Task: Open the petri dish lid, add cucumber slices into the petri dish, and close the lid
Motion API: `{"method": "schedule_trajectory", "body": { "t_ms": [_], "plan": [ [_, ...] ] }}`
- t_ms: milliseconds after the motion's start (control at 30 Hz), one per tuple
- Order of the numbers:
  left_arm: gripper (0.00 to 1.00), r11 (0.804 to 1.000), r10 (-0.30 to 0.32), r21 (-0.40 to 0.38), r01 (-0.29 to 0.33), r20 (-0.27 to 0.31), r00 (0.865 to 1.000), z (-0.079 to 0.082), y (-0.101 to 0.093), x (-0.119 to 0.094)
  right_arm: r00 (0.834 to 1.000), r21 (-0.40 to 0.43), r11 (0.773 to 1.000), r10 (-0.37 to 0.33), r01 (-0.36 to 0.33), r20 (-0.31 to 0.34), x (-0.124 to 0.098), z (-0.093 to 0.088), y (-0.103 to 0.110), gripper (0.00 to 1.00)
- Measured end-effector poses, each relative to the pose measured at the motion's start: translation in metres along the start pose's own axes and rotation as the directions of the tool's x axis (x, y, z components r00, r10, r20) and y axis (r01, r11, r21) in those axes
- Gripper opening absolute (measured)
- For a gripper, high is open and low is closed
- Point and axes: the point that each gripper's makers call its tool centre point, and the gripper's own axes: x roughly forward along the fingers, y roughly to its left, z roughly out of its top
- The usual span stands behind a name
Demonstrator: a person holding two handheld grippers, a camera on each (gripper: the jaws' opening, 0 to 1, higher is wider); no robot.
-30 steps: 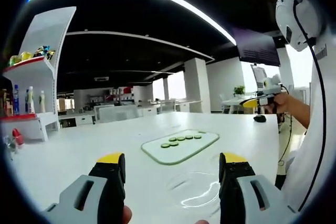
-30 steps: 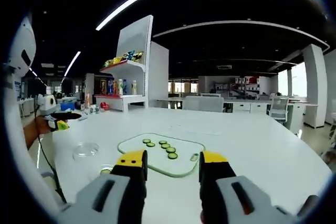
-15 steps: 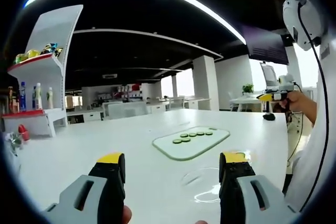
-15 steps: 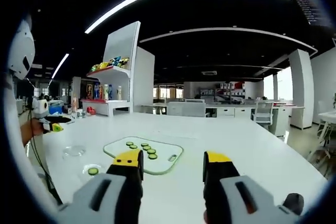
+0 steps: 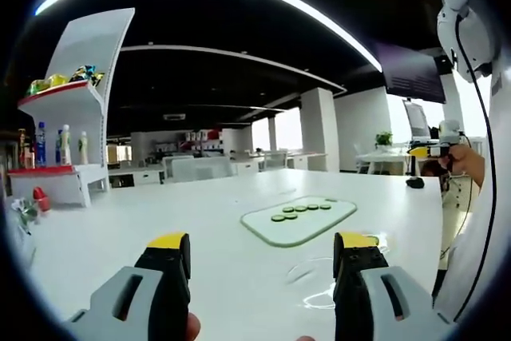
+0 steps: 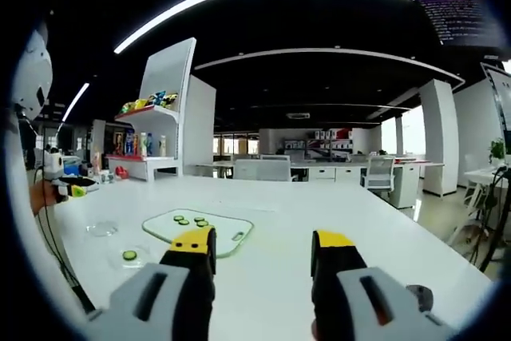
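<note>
Across the last second both views have swung, which is the hands turning and not the things travelling: in the right gripper view the cutting board (image 6: 200,231) has slid from centre toward the left and grown smaller, and in the left gripper view it has drifted rightward. The right gripper (image 6: 263,247) has therefore turned away from the work, while the petri dish base (image 6: 130,257), with one cucumber slice (image 6: 129,255) lying in it, sits on the white table (image 6: 335,221) just beside the board's near left corner. The clear lid (image 6: 102,229) lies apart from the base, further left. In the left gripper view a clear dish (image 5: 331,277) lies near the right jaw of the left gripper (image 5: 259,253), partly hidden by it. The remaining cucumber slices (image 5: 300,212) stay in a row on the board.

Both grippers have their jaws standing apart and hold nothing. The other hand's gripper (image 5: 431,150) shows at the far right of the left gripper view, lifted off the table.

My reading: the lid is off and one slice is in, so the adding step is under way; neither gripper is lined up on a slice yet, and the right one would need to swing back toward the board
</note>
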Motion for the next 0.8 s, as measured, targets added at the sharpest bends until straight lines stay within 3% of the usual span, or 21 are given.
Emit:
{"method": "schedule_trajectory", "body": {
  "t_ms": [367, 800],
  "plan": [
    [0.73, 1.0, 0.019, 0.0, -0.019, 0.011, 1.0, 0.004, 0.007, -0.008, 0.999, -0.005, 0.999, -0.036, 0.036, 0.009, -0.011, 0.007, -0.01, 0.49],
    [0.74, 1.0, -0.01, 0.018, 0.01, 0.002, 1.0, 0.001, 0.0, -0.011, 1.0, -0.009, 1.0, -0.008, 0.008, 0.019, -0.009, 0.016, -0.003, 0.51]
  ]
}}
